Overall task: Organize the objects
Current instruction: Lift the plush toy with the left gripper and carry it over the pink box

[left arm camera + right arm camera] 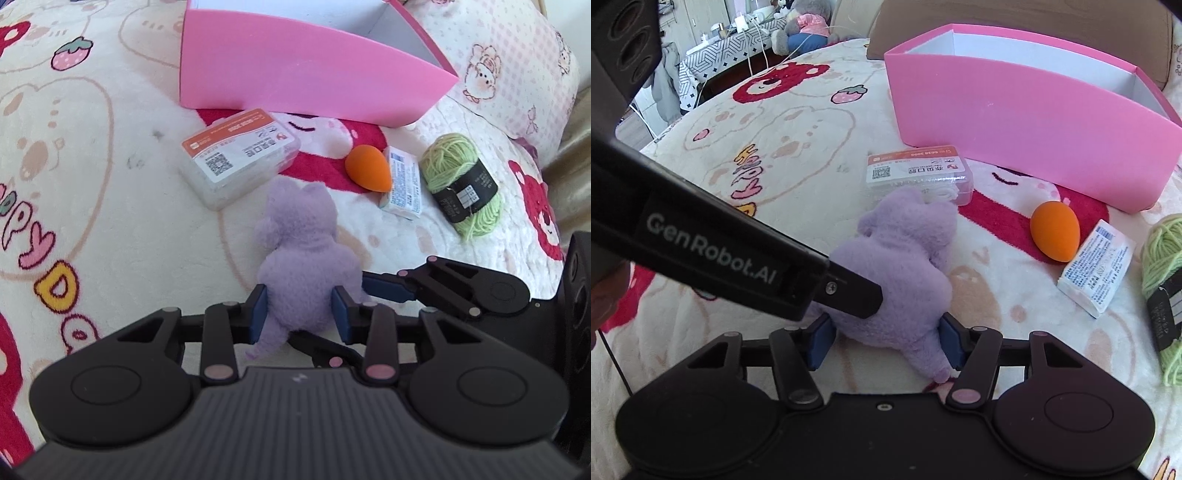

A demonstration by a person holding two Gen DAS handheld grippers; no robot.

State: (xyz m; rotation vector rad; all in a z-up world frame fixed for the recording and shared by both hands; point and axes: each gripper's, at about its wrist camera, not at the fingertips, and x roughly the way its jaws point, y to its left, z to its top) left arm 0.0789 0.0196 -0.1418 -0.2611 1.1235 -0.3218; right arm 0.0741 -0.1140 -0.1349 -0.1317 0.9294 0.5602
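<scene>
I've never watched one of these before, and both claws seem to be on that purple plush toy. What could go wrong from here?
Both the left gripper and right gripper squeeze the purple plush toy, so pulling apart could stretch it or make one slip.

The toy's head touches the clear plastic box, which might get nudged when it lifts.

The pink box has a tall wall; the dangling toy could catch it.

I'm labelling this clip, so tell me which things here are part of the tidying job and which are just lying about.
Part of the job:
- purple plush toy, held by both the left gripper and right gripper
- pink box
- clear plastic case
- orange sponge
- white packet
- green yarn

Lying about:
- patterned blanket
- grey plush toy in the background
</scene>
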